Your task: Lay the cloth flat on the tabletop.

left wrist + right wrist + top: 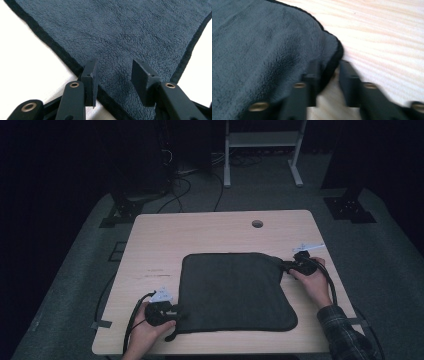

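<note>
Near edge: the left hand-held gripper (175, 312) sits at the near left corner of the dark cloth (235, 290). Its jaws stand apart over that corner, the cloth between them, pads not pressing; released. The cloth lies flat and spread on the pale wooden surface (150, 245), roughly central. Farther off, the right hand-held gripper (287, 266) is at the far right corner of the cloth. Its jaws straddle the hemmed corner, which is bunched up between them; grasping the cloth there. Beyond, a round hole (257, 224) marks the surface's far edge.
</note>
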`<state>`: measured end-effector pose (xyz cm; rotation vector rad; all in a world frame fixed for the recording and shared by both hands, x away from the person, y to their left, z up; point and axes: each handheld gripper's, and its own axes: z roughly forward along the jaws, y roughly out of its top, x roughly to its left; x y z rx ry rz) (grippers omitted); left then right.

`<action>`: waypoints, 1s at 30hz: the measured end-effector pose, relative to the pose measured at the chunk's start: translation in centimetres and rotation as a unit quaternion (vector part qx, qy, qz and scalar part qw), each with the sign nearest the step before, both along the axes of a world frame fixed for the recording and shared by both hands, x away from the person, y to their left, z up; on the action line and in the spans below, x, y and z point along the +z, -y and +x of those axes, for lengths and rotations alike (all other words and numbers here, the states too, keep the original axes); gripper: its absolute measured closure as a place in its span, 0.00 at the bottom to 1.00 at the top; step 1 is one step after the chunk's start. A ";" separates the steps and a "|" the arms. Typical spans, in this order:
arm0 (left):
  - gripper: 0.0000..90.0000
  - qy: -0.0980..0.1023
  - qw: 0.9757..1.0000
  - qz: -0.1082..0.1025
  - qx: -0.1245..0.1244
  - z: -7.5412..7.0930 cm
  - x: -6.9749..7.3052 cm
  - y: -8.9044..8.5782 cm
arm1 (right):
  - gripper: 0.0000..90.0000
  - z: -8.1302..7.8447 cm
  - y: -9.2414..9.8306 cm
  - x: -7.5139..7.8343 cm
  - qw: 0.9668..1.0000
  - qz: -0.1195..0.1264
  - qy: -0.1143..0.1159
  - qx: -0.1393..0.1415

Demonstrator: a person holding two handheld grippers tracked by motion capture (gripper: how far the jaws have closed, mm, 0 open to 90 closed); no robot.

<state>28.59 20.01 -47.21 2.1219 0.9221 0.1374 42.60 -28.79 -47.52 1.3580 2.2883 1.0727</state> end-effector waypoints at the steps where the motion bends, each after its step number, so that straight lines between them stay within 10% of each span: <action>1: 0.63 0.000 1.000 0.001 0.000 0.0 0.0 0.0 | 0.86 0.1 -0.1 0.0 1.000 0.000 0.002 0.002; 9: 0.65 -0.001 1.000 0.001 0.004 -0.1 0.0 -0.2 | 0.93 1.3 -0.1 1.0 0.999 -0.020 0.035 -0.019; 16: 0.60 0.006 1.000 0.000 0.007 -0.2 0.1 -0.3 | 0.58 1.2 0.0 0.6 0.998 -0.029 0.048 -0.030; 30: 0.52 0.086 0.995 0.006 0.051 1.9 0.9 -1.3 | 0.43 -3.3 3.9 0.8 0.997 -0.040 0.037 -0.048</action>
